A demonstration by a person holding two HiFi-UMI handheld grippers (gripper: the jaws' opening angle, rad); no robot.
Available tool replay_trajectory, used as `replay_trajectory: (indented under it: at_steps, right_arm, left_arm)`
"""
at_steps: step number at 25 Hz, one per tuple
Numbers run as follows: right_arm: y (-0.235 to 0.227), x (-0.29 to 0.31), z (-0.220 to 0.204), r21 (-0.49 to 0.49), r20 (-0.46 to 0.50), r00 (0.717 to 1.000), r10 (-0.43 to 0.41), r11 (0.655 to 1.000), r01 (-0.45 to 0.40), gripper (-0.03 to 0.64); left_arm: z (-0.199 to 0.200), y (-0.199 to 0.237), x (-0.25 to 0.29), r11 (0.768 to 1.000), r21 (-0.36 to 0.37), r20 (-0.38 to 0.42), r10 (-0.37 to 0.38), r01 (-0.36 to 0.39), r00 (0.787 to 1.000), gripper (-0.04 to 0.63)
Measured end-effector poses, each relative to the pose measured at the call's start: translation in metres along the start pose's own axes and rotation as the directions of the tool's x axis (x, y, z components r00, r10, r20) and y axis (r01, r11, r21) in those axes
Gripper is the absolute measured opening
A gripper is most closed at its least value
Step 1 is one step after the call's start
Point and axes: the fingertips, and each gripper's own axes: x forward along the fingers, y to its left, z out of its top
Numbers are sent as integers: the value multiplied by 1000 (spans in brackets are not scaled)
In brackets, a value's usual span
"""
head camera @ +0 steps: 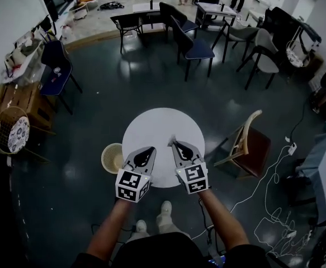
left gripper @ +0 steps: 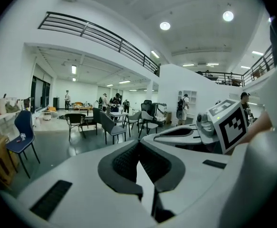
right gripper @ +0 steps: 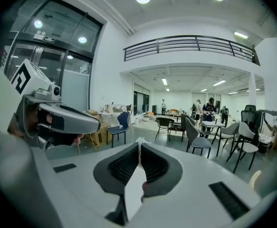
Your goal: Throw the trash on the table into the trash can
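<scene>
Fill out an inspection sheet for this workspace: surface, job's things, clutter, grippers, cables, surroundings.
Surface: round white table, bare where it shows; the part under the grippers is hidden.
Job's things: pale mesh trash can on the floor by the table's left edge; small white scrap, seemingly paper, at the tip of the right gripper.
Clutter: nothing seen on the table.
Grippers: left gripper shut, nothing in it; right gripper shut on the white scrap; both over the table's near edge.
Cables: white cable trailing over the floor on the right, from a power strip.
Surroundings: wooden chair right of the table; more chairs, tables and people beyond.
</scene>
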Motion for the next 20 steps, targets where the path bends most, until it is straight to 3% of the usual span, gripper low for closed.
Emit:
replay_trajectory:
  at_steps: [7, 20]
  right_arm:
    - [25, -13, 34, -33, 43, 994, 97, 995, -96, 31]
    - [103, -4, 44, -99, 43, 955, 292, 953, -287, 29]
  left_arm:
    - [24, -7, -28, 998, 12, 50, 58, -59, 997, 11]
    - [9, 29, -101, 967, -46, 75, 253, -250, 964, 11]
